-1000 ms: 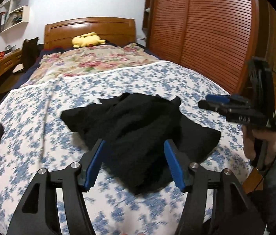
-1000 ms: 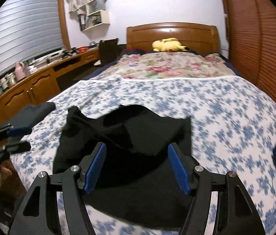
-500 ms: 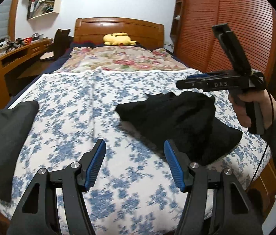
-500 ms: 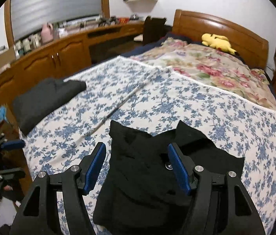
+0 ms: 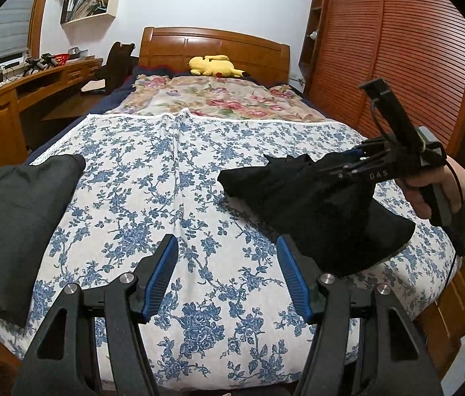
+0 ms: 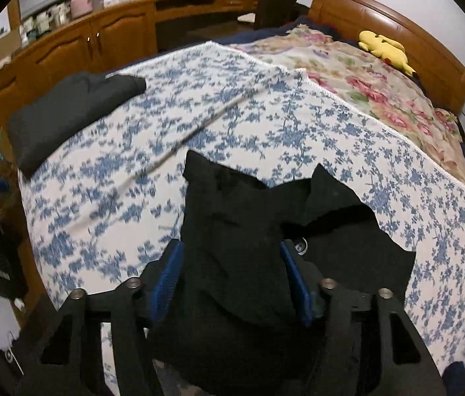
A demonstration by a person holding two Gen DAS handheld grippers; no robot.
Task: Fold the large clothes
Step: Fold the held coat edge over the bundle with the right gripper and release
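Right wrist view: your right gripper (image 6: 232, 277) is closing its jaws with the crumpled black cloth garment (image 6: 265, 231) between the blue pads (image 6: 169, 274); I cannot tell if they already press it.

Your left gripper (image 5: 227, 274) stands half open and empty over the blue-flowered white bedspread (image 5: 153, 171), well apart from the garment, which lies bunched near the bed's right edge. Risk, as I judge: you pinch many layers together, so the lump lifts whole and slides off the edge. A folded dark grey cloth (image 5: 11, 217) rests at the left.
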